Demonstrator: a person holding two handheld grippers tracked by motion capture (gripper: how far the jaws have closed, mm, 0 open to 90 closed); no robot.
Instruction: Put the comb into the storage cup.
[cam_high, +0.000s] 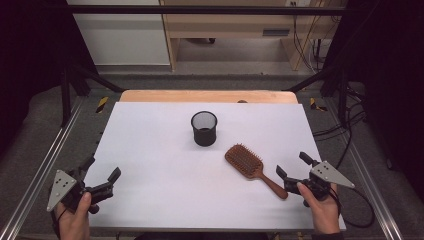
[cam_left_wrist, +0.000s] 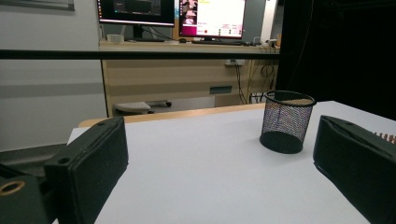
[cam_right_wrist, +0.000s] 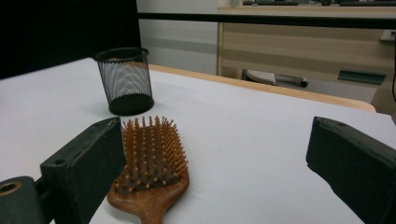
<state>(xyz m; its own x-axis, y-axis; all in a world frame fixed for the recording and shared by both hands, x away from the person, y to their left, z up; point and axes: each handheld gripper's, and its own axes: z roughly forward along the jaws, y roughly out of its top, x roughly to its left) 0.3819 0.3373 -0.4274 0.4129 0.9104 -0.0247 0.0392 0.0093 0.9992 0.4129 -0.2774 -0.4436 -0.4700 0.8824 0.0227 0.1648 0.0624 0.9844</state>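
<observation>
We see a wooden hairbrush (cam_high: 248, 165) lying flat on the white table (cam_high: 150, 165), bristles up. Its handle points toward our right gripper (cam_high: 295, 166), and the end of the handle is just beside that gripper. Farther back, near the middle of the table, a black mesh cup (cam_high: 204, 128) stands upright. The brush and the cup are near each other but do not touch.

Our right gripper has its jaws wide open and holds nothing. In the right gripper view the brush (cam_right_wrist: 150, 163) lies low between the jaws, close to the left one, and the cup (cam_right_wrist: 124, 80) is behind it. Our left gripper (cam_high: 102, 175) sits at the near left edge of the table, well apart from both things. Its jaws are wide open too, with nothing in them. In the left gripper view the cup (cam_left_wrist: 286, 121) is ahead and to the right.

We think the job is to pick up the brush and put it in the cup. Some things could go wrong. The brush lies flat, so the jaws may bump the table or push the brush away. If we grab only the tip of the handle, the heavy head may droop and slip out. The cup looks light. If the brush hits its rim, the cup may tip over or slide. A long brush could also make it fall.
</observation>
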